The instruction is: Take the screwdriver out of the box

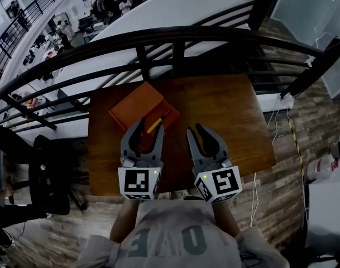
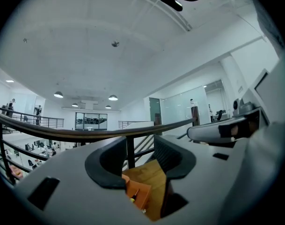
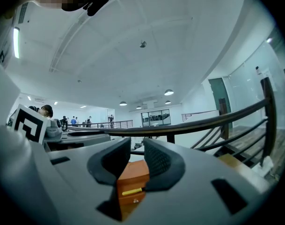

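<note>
A screwdriver [image 1: 154, 125] with a yellow handle lies slanted in an open orange box [image 1: 133, 108], which sits on the far left part of a brown wooden table [image 1: 231, 110]. In the head view, the left gripper [image 1: 149, 128] reaches over the near edge of the box. Its two grey jaws are spread wide to either side of the yellow handle, and they pinch nothing. The left gripper view shows the same wide gap, with the box corner and bare tabletop low between the jaws. The right gripper [image 1: 194, 130] is held just beside the left one, over bare table to the right of the box. Its jaws stand slightly apart with nothing between them. The right gripper view looks through that narrow gap at the box and the yellow handle beyond. Both tools point level, away from the person and toward a dark curved railing [image 1: 175, 38], with their marker cubes close to the person's grey shirt [image 1: 170, 239].
</note>
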{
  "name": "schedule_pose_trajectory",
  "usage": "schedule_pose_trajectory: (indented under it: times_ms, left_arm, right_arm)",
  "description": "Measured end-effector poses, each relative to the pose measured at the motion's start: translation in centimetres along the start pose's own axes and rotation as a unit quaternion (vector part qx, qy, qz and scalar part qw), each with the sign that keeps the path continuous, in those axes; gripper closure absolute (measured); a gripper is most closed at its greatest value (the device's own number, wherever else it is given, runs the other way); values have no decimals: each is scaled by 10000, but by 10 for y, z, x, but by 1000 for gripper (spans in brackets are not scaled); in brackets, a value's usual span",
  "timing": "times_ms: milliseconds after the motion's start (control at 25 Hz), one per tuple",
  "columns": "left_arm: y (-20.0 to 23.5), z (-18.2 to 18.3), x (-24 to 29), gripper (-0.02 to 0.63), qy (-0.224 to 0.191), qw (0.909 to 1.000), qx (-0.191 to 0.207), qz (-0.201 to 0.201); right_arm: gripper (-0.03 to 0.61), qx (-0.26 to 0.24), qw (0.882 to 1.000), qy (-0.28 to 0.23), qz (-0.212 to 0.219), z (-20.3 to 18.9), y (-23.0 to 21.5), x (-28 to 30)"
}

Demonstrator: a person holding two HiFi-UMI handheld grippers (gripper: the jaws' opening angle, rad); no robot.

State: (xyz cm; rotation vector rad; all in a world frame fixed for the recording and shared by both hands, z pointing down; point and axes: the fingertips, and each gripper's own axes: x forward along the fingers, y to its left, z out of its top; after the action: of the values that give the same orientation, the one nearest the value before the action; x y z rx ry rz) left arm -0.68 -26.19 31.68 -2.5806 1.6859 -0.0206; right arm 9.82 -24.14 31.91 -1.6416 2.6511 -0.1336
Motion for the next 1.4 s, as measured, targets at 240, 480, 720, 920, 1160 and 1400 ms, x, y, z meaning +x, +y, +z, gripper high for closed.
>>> schedule_pose_trajectory:
  times_ms: [240, 480, 720, 920, 1160, 1400]
  left_arm:
    - [3, -42, 26, 413, 768, 9955, -129, -536]
    - [18, -97, 50, 413, 1503, 9852, -73, -823]
    - [28, -161, 66, 413, 2347, 9666, -59, -1027]
    - [25, -206, 81, 413, 3092, 9421, -198, -1280]
    - [19, -260, 84, 416, 4106, 8995, -49, -1489]
    - [26, -288, 85, 434, 4698, 8702, 89, -1485]
  right_arm:
    - [482, 44, 9996, 275, 42, -10, -3, 5]
    - [482, 144, 9979, 632, 84, -33, 0, 11]
    - [482, 287, 9930, 1124, 211, -67, 3, 13]
    - [482, 356, 9897, 1347, 330, -94, -2, 15]
    - [482, 538, 9862, 1537, 302, -115, -7, 10]
    - [482, 624, 9842, 1638, 244, -125, -8, 1]
